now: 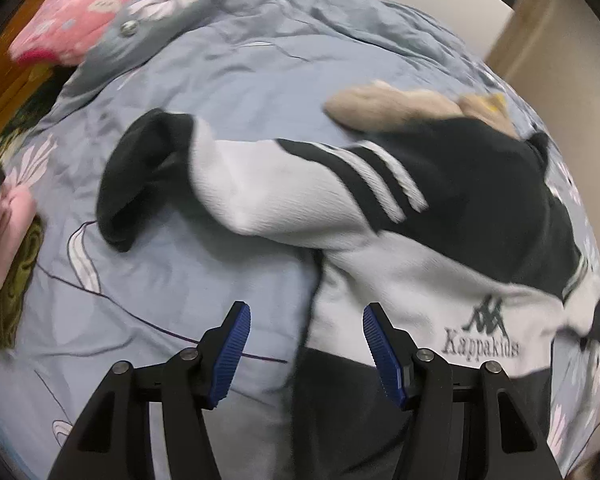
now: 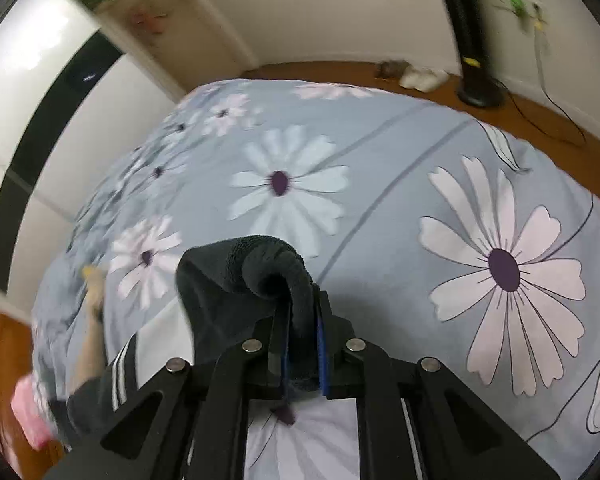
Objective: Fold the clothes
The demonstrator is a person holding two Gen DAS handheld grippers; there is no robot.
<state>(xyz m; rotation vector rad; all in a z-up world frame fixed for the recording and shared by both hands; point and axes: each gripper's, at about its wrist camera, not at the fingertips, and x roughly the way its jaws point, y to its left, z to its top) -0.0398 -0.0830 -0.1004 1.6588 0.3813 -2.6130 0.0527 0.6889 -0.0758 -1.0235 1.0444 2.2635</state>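
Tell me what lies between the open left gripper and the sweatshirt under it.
Nothing visible. The left gripper hangs open right over the sweatshirt's side edge, only blue bedspread beside it. The tan soft toy lies beyond the garment, out of the way.

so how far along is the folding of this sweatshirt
Early. Done: the black and white Kappa Kids sweatshirt lies spread on the grey-blue floral bedspread, one sleeve out sideways, nothing folded. In hand: the right tool is shut on a dark ribbed cuff; the left tool hovers open at the sweatshirt's edge. Left: both sleeves in, then the body folded.
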